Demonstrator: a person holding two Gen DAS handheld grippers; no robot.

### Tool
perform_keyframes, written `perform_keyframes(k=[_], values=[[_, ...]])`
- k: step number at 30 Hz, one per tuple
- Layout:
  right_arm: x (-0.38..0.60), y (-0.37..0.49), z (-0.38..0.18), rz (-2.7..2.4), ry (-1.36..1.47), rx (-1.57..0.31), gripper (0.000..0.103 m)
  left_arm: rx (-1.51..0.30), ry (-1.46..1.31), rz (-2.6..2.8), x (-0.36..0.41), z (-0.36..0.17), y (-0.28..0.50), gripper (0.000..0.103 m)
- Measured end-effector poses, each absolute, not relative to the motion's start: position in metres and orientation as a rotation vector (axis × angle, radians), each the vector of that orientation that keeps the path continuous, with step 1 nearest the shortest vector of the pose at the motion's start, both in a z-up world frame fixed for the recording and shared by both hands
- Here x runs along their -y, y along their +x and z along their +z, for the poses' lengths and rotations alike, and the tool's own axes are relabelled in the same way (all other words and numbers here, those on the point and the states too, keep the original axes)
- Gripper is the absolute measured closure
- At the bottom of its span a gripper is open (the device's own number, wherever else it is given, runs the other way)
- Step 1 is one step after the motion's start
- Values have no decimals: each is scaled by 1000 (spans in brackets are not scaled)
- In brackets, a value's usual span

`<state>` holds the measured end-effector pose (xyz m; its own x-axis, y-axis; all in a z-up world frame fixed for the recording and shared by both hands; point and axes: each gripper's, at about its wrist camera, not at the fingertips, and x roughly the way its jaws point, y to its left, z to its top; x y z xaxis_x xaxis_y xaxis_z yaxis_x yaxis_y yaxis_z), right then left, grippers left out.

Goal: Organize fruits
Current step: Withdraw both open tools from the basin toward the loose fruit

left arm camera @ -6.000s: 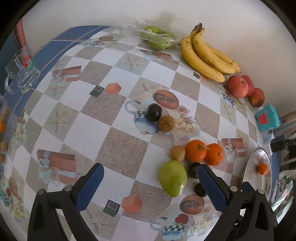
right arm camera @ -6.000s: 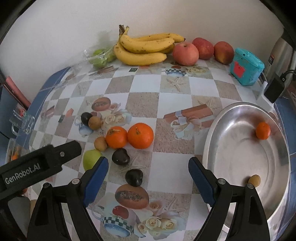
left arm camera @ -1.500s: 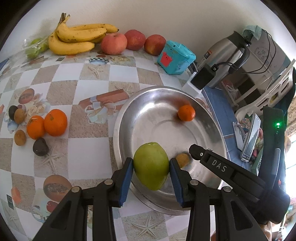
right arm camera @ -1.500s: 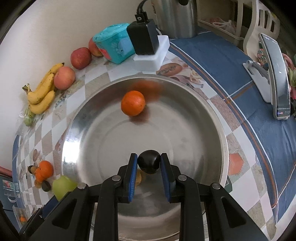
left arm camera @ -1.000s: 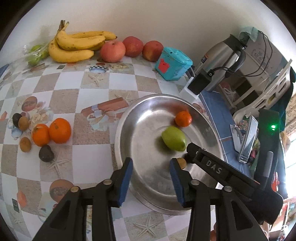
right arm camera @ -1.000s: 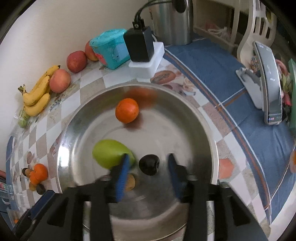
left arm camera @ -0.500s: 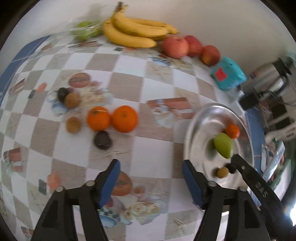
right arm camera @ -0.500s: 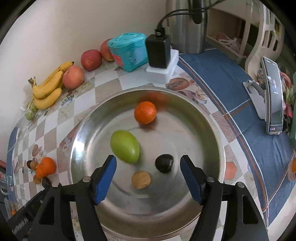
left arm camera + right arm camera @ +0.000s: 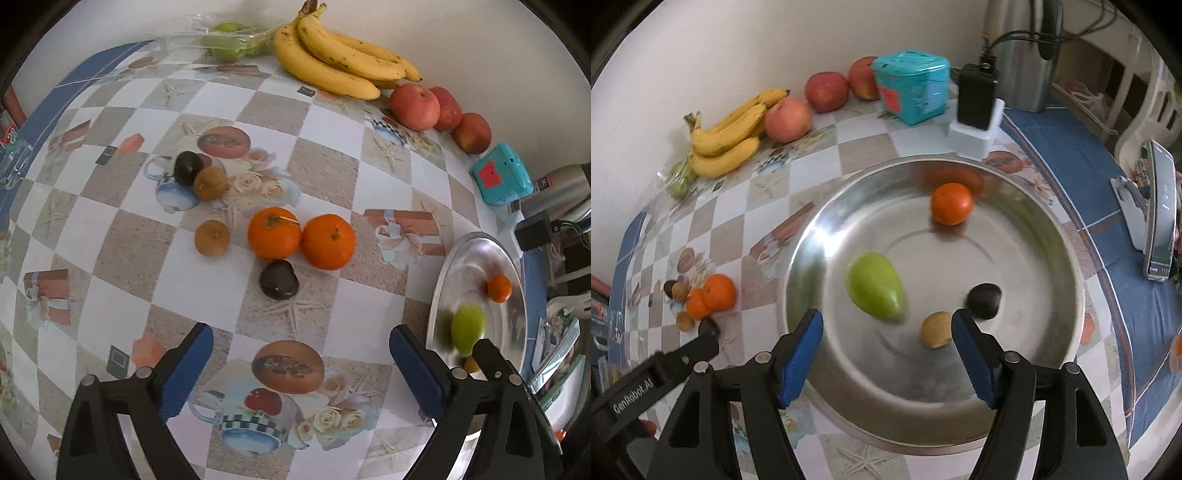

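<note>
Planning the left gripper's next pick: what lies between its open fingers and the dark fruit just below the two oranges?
Nothing stands there. In the left wrist view, only bare printed tablecloth separates the open left gripper from the dark fruit.

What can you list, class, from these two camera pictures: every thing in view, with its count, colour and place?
metal bowl: 1, silver, right side of the table
green fruit: 1, green, in the bowl
small orange: 1, orange, in the bowl, far side
dark fruit: 1, near black, in the bowl
brown fruit: 1, tan, in the bowl
oranges: 2, orange, touching, on the table
dark fruits: 2, near black, on the table
brown fruits: 2, brown, on the table
bananas: 1 bunch, yellow, by the wall
apples: 3, red, by the wall
teal box: 1, beside the apples
left tongs: open, above the table
right tongs: open, over the bowl
</note>
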<state>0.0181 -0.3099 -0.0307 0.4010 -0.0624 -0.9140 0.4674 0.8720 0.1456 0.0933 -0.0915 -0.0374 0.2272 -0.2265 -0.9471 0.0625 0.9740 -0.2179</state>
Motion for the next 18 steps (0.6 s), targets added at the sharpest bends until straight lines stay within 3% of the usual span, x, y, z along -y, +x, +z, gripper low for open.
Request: perform_keyframes(k=[12,16,18], values=[[297,23,-31,-307,378,-1123,26,-1312,-122,-183,89,-35,95,0],[298,23,-32,-307,377,-1120,14,-1308,-99,-163,88,-37,95,0],[297,23,-33,-306,376,-1121,14,-1305,-96,-156,87,-37,95,0]])
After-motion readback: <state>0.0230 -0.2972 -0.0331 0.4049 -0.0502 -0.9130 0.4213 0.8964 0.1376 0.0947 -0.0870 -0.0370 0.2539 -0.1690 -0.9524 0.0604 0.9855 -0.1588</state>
